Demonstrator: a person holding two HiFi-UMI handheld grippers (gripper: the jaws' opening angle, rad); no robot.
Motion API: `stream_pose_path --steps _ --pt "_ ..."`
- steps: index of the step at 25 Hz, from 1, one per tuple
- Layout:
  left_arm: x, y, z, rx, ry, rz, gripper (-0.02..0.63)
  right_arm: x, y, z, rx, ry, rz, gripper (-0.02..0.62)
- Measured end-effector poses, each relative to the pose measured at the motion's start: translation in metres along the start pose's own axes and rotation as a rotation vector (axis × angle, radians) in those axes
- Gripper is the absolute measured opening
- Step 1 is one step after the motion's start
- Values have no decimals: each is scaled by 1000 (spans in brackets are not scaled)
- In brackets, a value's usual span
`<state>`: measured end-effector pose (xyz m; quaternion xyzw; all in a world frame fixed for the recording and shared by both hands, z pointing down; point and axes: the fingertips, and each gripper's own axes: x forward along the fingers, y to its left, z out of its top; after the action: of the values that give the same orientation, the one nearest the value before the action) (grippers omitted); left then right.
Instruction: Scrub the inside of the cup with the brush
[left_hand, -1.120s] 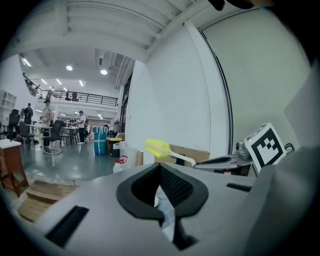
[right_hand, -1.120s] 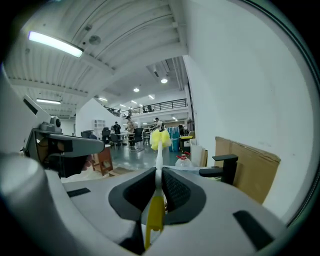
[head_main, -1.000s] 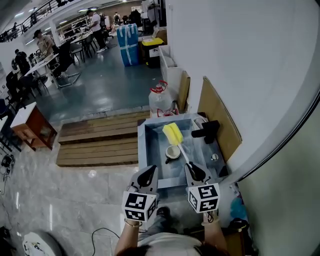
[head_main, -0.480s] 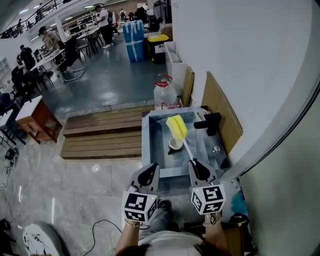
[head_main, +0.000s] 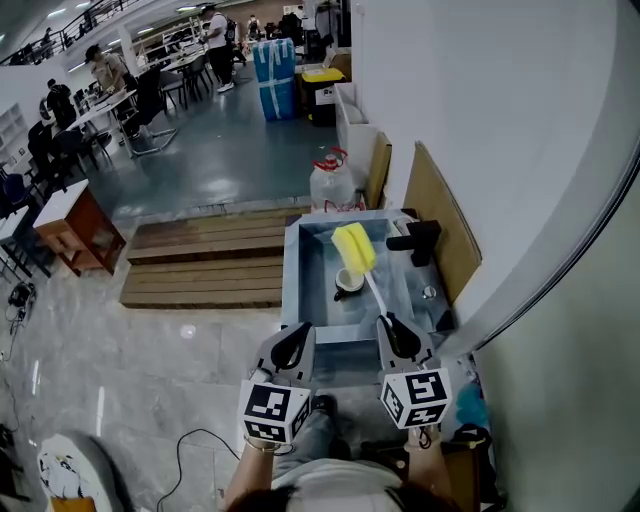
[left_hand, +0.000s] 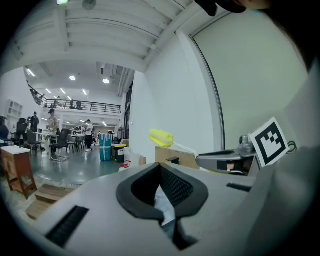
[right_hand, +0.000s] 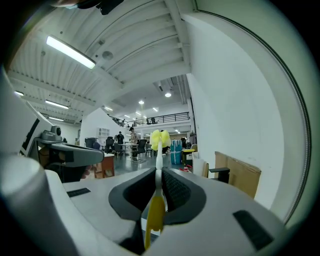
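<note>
The sink (head_main: 312, 300) is left open on its left half; the right rim is crowded by a black tap (head_main: 415, 240), and the cup (head_main: 349, 282) seems overhung by the brush (head_main: 355, 252).

left gripper (head_main: 293, 345): jaws together, seemingly empty | right gripper (head_main: 398, 338): clamped on brush (head_main: 352, 248) | both level
</note>
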<state>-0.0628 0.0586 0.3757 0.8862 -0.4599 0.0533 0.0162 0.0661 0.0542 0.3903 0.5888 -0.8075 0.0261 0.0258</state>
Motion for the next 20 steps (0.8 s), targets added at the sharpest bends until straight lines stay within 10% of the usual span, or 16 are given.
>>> stream_pose_path --steps 20 --pt "1 -6 1 -19 3 0 8 -15 -4 -7 -3 20 -5 55"
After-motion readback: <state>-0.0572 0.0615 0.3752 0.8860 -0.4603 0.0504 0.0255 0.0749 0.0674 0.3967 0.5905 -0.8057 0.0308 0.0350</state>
